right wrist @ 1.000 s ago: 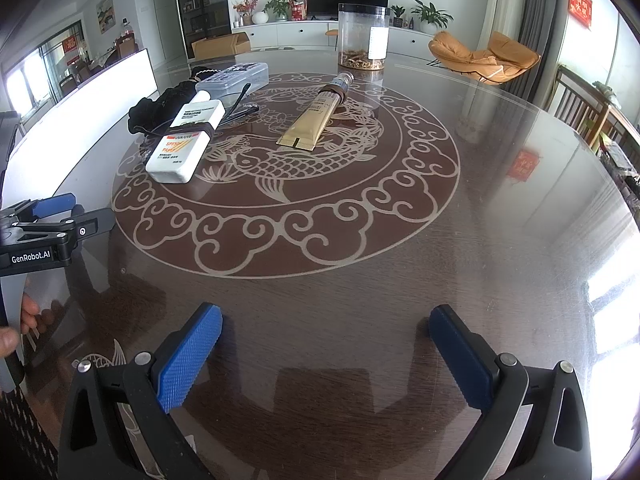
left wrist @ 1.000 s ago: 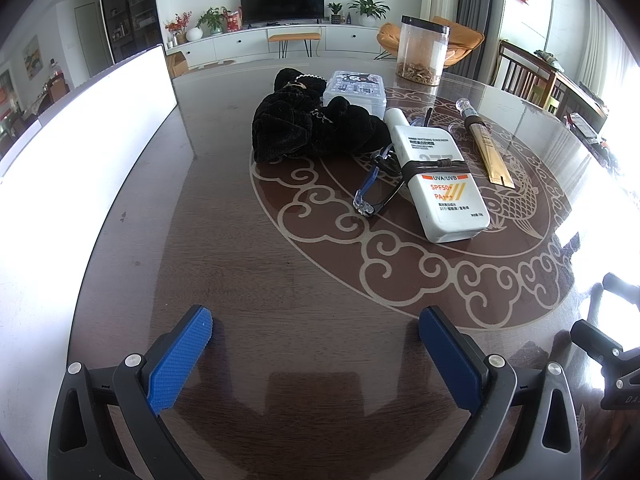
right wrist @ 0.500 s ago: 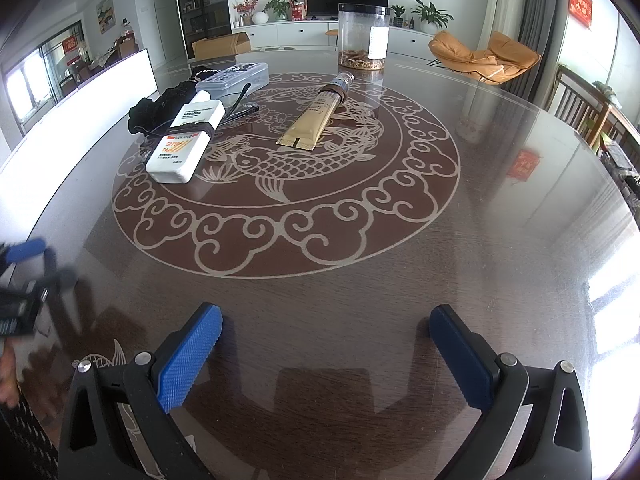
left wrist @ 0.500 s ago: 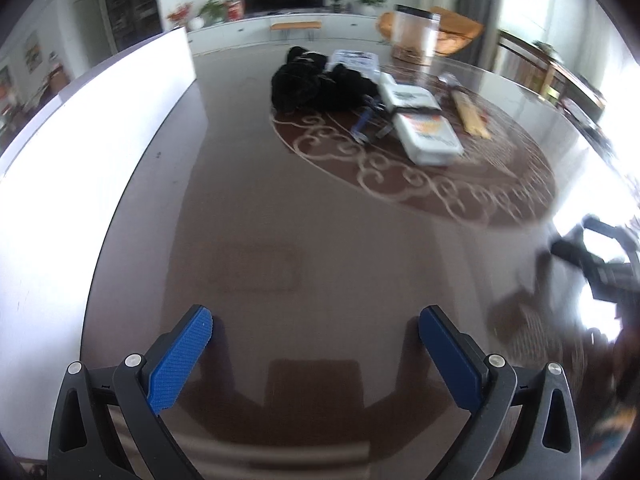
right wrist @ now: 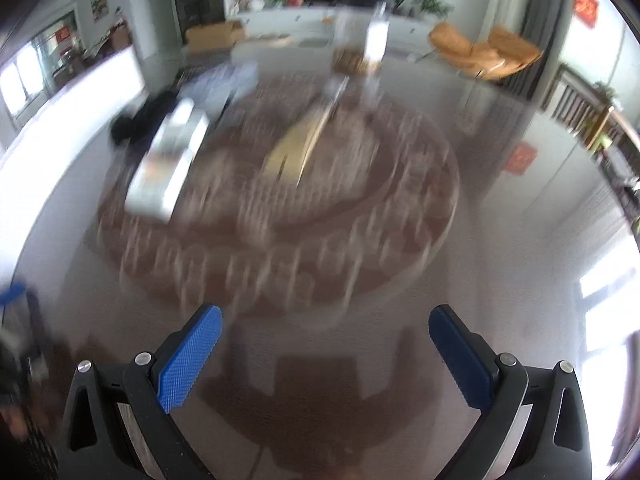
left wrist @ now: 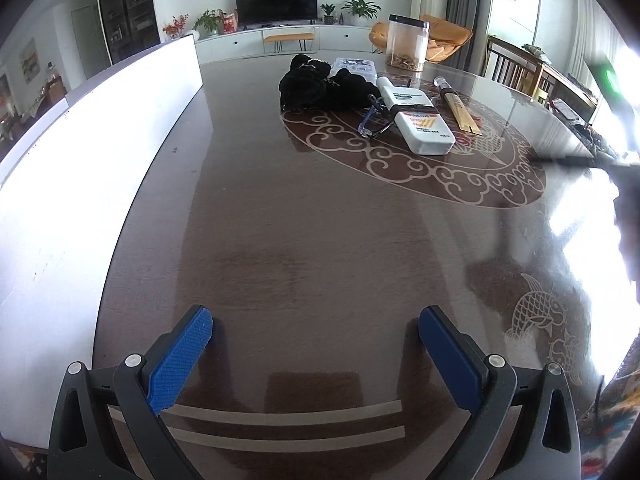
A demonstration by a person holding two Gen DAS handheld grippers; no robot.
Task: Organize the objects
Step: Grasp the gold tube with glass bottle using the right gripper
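Observation:
On the dark round table (left wrist: 304, 240) far ahead lie a black fuzzy pouch (left wrist: 316, 86), a clear plastic box (left wrist: 355, 68), blue-framed glasses (left wrist: 370, 122), a white sunscreen bottle (left wrist: 418, 122) and a gold tube (left wrist: 460, 108). My left gripper (left wrist: 316, 344) is open and empty near the table's front edge, far from them. My right gripper (right wrist: 326, 344) is open and empty; its view is motion-blurred but shows the white bottle (right wrist: 168, 164), the gold tube (right wrist: 304, 140) and the black pouch (right wrist: 140, 120).
A clear jar (left wrist: 408, 48) with brown contents stands at the table's far side. A white panel (left wrist: 80, 152) runs along the left edge. Chairs (left wrist: 516, 68) stand at the far right. The other gripper's handle (left wrist: 616, 152) shows blurred at right.
My left gripper has pulled back toward the table's near edge, so the objects look farther away. My right gripper is now moving, blurring its view; both stay open.

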